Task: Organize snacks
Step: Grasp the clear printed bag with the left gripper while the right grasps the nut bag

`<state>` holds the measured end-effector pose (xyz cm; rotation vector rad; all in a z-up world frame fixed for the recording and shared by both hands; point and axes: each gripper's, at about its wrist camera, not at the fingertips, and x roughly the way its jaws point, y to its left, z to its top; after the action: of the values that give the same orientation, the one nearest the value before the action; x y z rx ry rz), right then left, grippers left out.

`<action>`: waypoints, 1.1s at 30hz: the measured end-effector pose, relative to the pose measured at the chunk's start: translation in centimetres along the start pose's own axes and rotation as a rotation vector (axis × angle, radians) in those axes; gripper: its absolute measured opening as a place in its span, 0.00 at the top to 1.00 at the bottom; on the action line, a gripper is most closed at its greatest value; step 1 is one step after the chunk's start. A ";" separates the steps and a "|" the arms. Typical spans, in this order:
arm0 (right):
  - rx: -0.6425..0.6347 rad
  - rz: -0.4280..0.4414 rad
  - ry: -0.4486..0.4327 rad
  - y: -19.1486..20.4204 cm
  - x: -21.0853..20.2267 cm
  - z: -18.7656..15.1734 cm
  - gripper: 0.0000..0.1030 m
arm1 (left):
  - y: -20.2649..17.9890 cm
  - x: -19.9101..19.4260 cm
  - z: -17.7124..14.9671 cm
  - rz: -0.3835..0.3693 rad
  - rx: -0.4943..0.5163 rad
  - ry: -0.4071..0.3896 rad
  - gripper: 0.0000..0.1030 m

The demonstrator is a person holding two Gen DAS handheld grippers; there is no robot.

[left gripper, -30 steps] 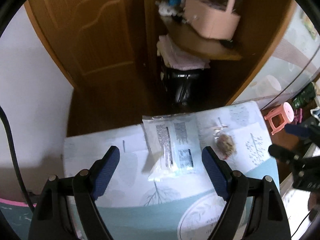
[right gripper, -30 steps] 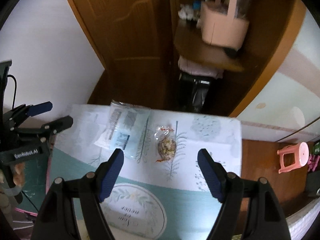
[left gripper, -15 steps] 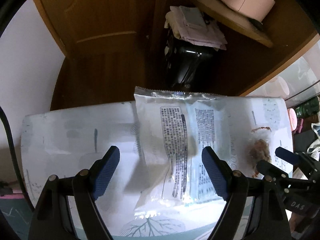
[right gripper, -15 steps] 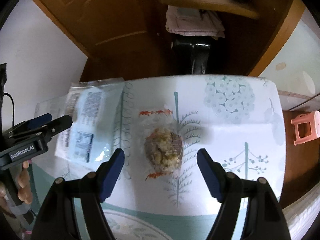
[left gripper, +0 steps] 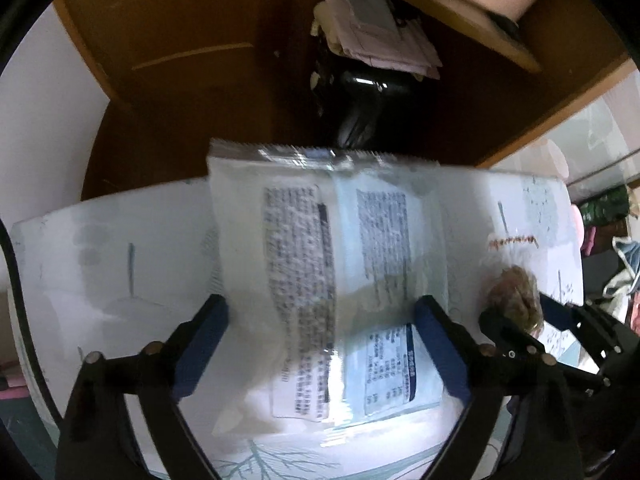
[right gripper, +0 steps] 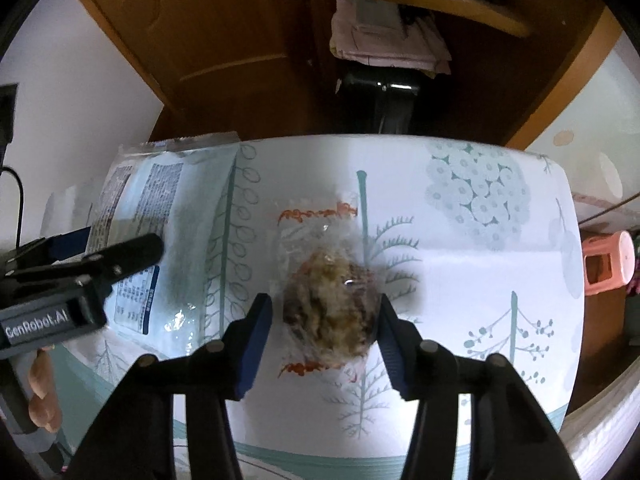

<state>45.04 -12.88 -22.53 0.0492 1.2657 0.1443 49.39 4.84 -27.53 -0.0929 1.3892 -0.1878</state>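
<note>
- The room behind is dim: a brown wooden door (right gripper: 224, 40), a shelf with folded pink cloths (right gripper: 384, 40), and a pink stool (right gripper: 608, 264) on the floor at 3 o'clock of the right wrist view.
- The table (right gripper: 480, 280), covered in a pale cloth printed with trees and flowers, fills much more of both views than a second ago, so both grippers have dropped close to it.
- The large flat packet (left gripper: 328, 288), clear with printed label panels, lies near the table's far edge and overhangs it slightly at 12 o'clock in the left wrist view.
- The left gripper (left gripper: 320, 344) sits over that packet. Its jaws have just been opening and now stand spread wide, one blue pad at each side edge of the packet, with no pressing visible.
- The small wrapped snack (right gripper: 332, 304), a brownish lump in clear wrap with red-printed ends, lies on the cloth at about 3 o'clock of the large packet, apart from it.
- The right gripper (right gripper: 324, 340) straddles it. Its jaws have just been closing; the right pad looks at the wrap's edge, while the left shows a sliver of cloth, so I judge it not yet pinched.
- Likely meaning: both pickups are about to happen together, the first step of sorting.
</note>
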 end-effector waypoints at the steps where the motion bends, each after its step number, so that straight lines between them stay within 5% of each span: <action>1: 0.000 0.000 0.000 0.0 0.0 0.0 0.50 | -0.3 0.4 -0.1 0.000 0.005 0.009 0.03; 11: -0.016 0.009 -0.001 0.3 -1.1 -1.4 0.58 | -2.5 1.4 0.0 0.110 0.019 0.003 0.00; 16: -0.031 0.023 0.012 0.6 -1.2 -2.3 0.58 | -3.0 0.8 -0.5 0.120 0.031 -0.026 0.14; 26: 0.010 0.101 -0.002 -0.4 -3.5 -4.9 0.58 | -2.6 -2.5 -4.0 0.126 0.040 -0.039 0.20; 27: 0.014 0.110 -0.006 -0.5 -3.9 -5.2 0.58 | -2.4 -3.2 -4.4 0.130 0.041 -0.052 0.45; 30: 0.025 0.140 -0.019 -1.0 -5.3 -5.8 0.58 | -1.6 -6.4 -6.0 0.066 0.003 -0.058 0.49; 33: 0.025 0.186 -0.048 -1.4 -8.1 -7.6 0.58 | -1.6 -10.6 -8.6 0.046 0.030 -0.120 0.73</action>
<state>35.57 -15.70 -17.28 0.1914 1.2138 0.2857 39.04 5.65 -18.51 -0.0462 1.2674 -0.1618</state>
